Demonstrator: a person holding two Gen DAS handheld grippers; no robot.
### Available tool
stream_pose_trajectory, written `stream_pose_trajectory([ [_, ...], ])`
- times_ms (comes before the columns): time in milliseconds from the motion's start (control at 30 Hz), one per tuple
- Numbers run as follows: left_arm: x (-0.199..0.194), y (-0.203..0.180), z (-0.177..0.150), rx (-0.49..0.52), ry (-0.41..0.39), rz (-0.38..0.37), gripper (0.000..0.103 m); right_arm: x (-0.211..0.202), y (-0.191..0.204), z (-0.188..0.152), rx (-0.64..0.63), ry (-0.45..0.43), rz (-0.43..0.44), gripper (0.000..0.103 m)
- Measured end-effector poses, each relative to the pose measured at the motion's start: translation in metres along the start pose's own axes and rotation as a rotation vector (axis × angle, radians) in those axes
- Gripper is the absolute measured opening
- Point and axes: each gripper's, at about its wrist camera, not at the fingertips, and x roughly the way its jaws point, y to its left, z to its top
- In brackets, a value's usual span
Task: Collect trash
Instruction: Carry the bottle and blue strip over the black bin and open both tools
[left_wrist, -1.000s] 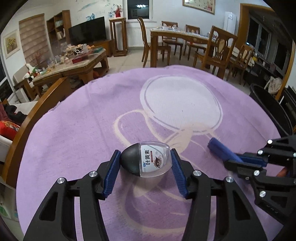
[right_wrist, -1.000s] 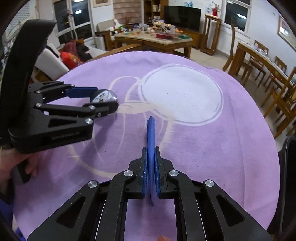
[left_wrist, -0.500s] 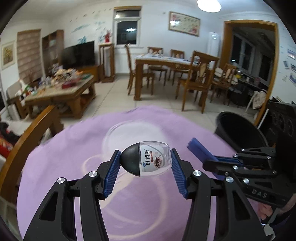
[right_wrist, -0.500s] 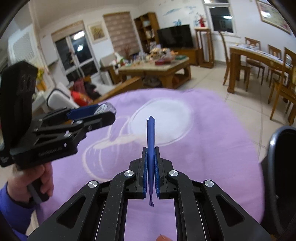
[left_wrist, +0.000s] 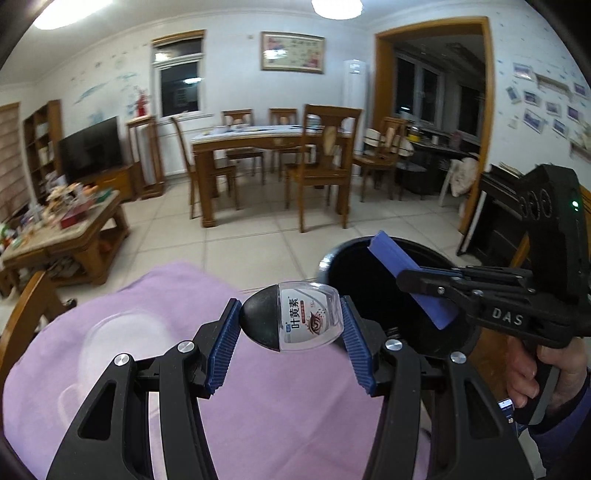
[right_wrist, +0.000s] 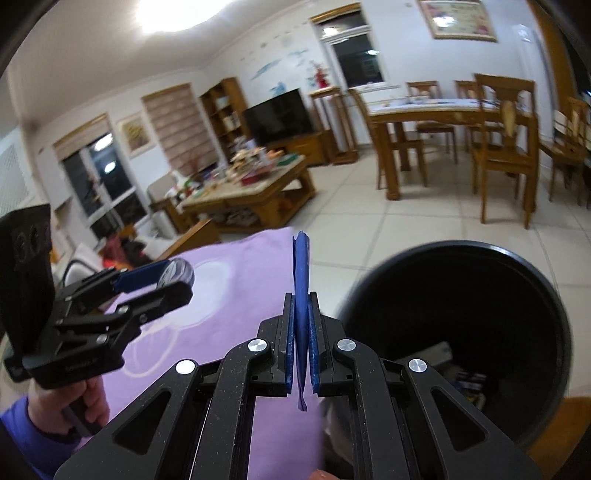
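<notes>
Both grippers have risen off the purple cloth (left_wrist: 258, 406) and swung toward the black bin (right_wrist: 517, 280) since a second ago, when they sat low over the table with the bin only at the edge of view. Between the left gripper (left_wrist: 291, 332) pads a small eye-drop bottle (left_wrist: 295, 317) is clenched sideways, its long axis running across from pad to pad, dark cap toward the left finger, clear body toward the right. It hangs over the cloth's edge, with the bin's rim just beyond and to the right. The right gripper (right_wrist: 302, 354) is clamped shut on a flat blue wrapper (right_wrist: 301, 280), held edge-on and standing up out of the fingers. In the left wrist view that wrapper (left_wrist: 402, 273) is already in front of the bin's dark mouth, so the right hand looks the nearer of the two to a drop. The bin lies forward and right of the right fingers, some scraps visible in its bottom. Both tools are held roughly level, pointing forward, the left one lagging to the side over the table.
</notes>
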Motion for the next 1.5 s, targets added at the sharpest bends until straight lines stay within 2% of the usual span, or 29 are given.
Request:
stream_pose_trajectory([
  [300,0.051,-0.064,0.006,0.055,0.031,-0.102,0.053,-0.025,-0.096,-0.019,0.111,-0.021,-0.049,0.008],
  [533,0.087,-0.092,0.005,0.076,0.079,-0.138,0.053,-0.022,-0.152,-0.033,0.194,-0.013,-0.066,0.008],
  [767,0.120,-0.112,0.003,0.113,0.147,-0.148,0.053,-0.009,-0.170,-0.041,0.241,-0.007,-0.088,0.008],
  [1000,0.136,-0.125,0.001,0.137,0.187,-0.151,0.053,-0.001,-0.183,-0.047,0.257,0.000,-0.100,0.008],
  [1500,0.155,-0.139,-0.002,0.165,0.254,-0.155,0.055,0.009,-0.174,-0.054,0.258,0.009,-0.101,0.010],
])
